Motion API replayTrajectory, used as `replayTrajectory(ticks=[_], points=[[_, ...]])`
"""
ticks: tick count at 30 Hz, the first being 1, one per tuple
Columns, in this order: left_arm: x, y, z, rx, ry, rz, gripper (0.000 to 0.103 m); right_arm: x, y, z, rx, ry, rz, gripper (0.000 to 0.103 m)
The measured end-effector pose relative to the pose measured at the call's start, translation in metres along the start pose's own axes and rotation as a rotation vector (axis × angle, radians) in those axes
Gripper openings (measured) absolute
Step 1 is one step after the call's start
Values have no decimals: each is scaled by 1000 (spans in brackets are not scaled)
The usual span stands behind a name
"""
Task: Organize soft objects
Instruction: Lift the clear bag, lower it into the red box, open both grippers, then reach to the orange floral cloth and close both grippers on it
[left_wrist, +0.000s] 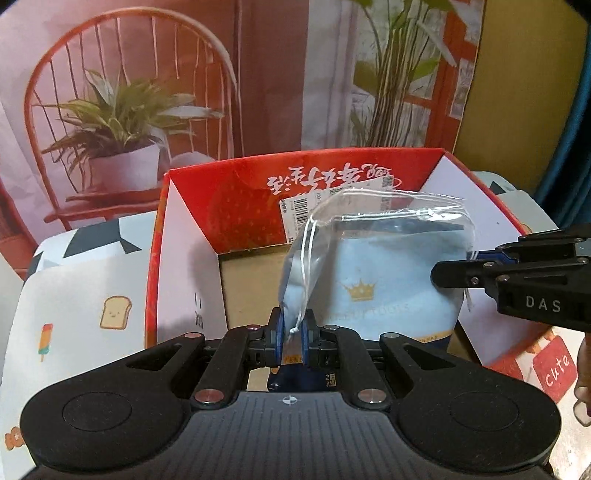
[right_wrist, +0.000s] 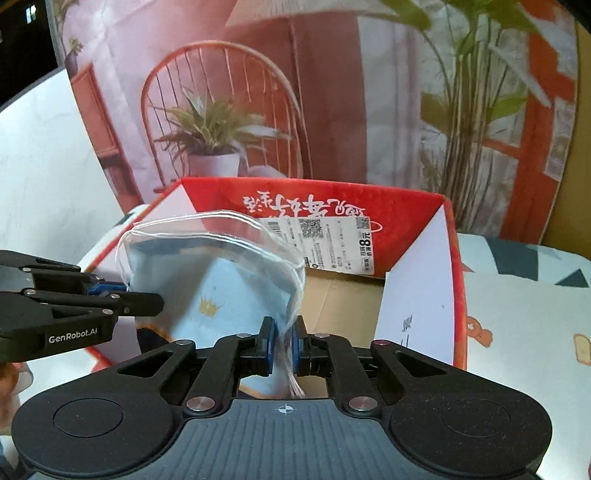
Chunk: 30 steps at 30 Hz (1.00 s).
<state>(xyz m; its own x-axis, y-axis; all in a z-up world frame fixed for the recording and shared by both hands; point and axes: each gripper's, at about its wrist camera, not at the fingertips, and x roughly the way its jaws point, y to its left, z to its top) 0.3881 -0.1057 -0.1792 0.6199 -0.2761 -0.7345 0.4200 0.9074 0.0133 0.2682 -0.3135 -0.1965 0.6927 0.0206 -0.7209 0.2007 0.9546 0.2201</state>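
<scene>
A clear plastic bag (left_wrist: 373, 266) holding a pale blue pad with a gold crown hangs over the open red cardboard box (left_wrist: 236, 206), stretched between both grippers. The left gripper (left_wrist: 293, 334) is clenched on one bag edge, the right gripper (right_wrist: 283, 341) on the opposite edge. The box stands on a cartoon-printed cloth (left_wrist: 85, 295).

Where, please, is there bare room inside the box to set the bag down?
The brown box floor between the left white wall and the bag is bare. The right side is crowded by the bag and the right gripper.
</scene>
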Motion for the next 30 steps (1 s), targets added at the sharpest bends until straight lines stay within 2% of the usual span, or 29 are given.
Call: replayTrajectory(ticks=[4,7,9,10,12,15,22,25,30], points=[[9,4,10,-1,20,4,12,16,-3,11,17,15,-15,11],[14,10,16,-22,14,3,23,23,-5,18,7,7,-35,21],[15,12,20,-28,-9,4,38,25,-7,23,12,-10,-59,25],[13,13,22,-32,-25,1,41,24,-8,25,15,-18,-72,28],[7,14,24,-38,-57,-4,45,22,-9,27,19,-31,-75,41],[-5,15,26,-43,-107,-1,49,17,-6,29,-6,-62,-121,46],[-48,16,13,-28,-182,11,49,-19,5,32,-27,-152,-103,48],[-72,17,-6,-34,-211,0,49,-40,11,21,-28,-201,-47,51],[-97,20,-43,-86,-196,-80,49,-67,19,-7,-20,-236,42,52]])
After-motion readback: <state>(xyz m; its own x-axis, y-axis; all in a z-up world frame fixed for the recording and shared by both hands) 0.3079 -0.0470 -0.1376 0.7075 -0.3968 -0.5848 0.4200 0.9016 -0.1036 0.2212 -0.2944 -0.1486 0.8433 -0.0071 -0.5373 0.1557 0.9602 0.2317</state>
